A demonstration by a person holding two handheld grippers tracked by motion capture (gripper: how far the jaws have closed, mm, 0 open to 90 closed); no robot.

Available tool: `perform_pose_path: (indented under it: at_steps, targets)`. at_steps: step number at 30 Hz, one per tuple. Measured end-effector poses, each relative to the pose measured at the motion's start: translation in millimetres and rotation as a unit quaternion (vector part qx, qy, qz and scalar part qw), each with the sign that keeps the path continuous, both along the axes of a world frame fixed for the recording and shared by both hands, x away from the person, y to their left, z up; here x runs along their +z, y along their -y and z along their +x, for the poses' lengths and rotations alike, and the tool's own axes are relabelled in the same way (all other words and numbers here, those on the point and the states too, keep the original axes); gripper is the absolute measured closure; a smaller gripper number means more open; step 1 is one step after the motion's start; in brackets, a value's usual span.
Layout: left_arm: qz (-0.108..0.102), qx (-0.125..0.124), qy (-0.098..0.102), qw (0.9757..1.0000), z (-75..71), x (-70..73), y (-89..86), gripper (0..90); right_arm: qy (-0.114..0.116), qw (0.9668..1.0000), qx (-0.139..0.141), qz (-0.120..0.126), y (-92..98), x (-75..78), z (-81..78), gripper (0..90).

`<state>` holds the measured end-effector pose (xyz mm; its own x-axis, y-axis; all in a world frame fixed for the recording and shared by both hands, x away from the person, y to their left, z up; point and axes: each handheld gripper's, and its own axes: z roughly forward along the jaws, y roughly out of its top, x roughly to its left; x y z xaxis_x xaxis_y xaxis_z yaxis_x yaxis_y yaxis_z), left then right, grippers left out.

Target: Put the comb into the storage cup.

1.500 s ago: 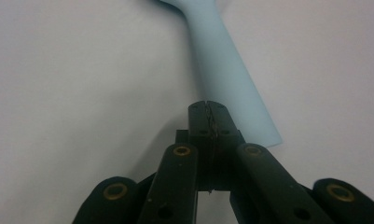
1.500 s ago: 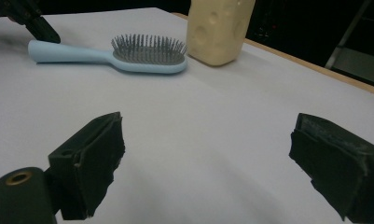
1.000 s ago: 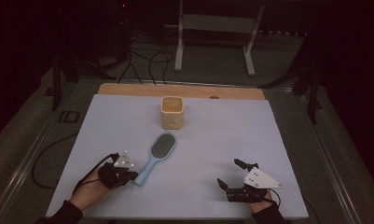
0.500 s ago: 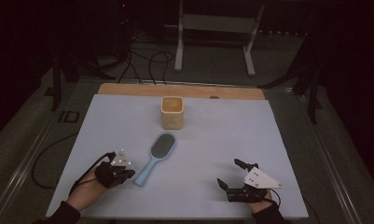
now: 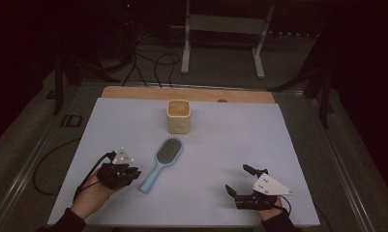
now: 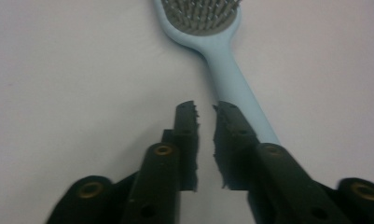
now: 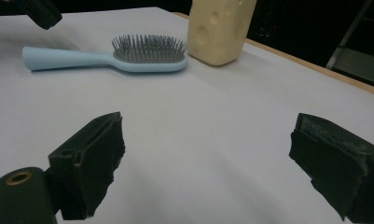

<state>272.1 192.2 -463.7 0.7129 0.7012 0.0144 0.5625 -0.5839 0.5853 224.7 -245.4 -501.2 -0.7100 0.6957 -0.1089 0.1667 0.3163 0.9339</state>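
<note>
Hairbrush (image 5: 161,163): a light blue brush is seen lying flat on the pale table cover (image 5: 220,145), bristles up, its head towards the cup and its handle end towards the person's left hand.
Cup (image 5: 178,116): a cream, square-mouthed holder is stood upright just beyond the brush head, apart from it.
High view: the whole layout is given; the left gripper (image 5: 128,173) is seen just beside the handle end, on its left, and the right gripper (image 5: 237,181) well apart at the near right.
Left gripper view: the left gripper (image 6: 205,109) is shown with a narrow gap between its jaws, which have just been opening; nothing is gripped. The brush handle (image 6: 231,79) passes just beside and under the right-hand jaw; contact cannot be told.
Right gripper view: the right gripper (image 7: 205,140) is shown spread wide over bare cover, holding nothing. The bristles (image 7: 147,46) are seen from the side here, and dimples on the cup wall (image 7: 219,30) are revealed.
</note>
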Motion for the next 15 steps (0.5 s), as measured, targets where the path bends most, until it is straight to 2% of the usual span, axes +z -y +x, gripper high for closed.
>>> perform_pose_path:
  at_steps: [4, 5, 9, 15]
  targets:
    - [0.0, 0.005, -0.006, 1.0, 1.5, 4.3, 4.2, 65.5, -0.001, 1.0, 0.0, 0.0, -0.3, -0.1, -0.2, 9.3]
    - [-0.002, 0.004, -0.01, 0.9999, 2.2, 5.2, 5.3, 60.9, -0.001, 1.0, 0.0, -0.001, -0.4, -0.3, 0.0, 9.3]
    - [-0.012, 0.001, -0.026, 0.9996, 6.1, 10.1, 9.7, 54.8, 0.0, 1.0, 0.001, -0.001, -0.6, -0.4, 0.1, 9.3]
    - [0.002, 0.005, -0.025, 0.9997, 10.9, 17.7, 18.2, 41.4, 0.001, 1.0, -0.001, 0.0, 0.0, -0.1, 0.0, 9.3]
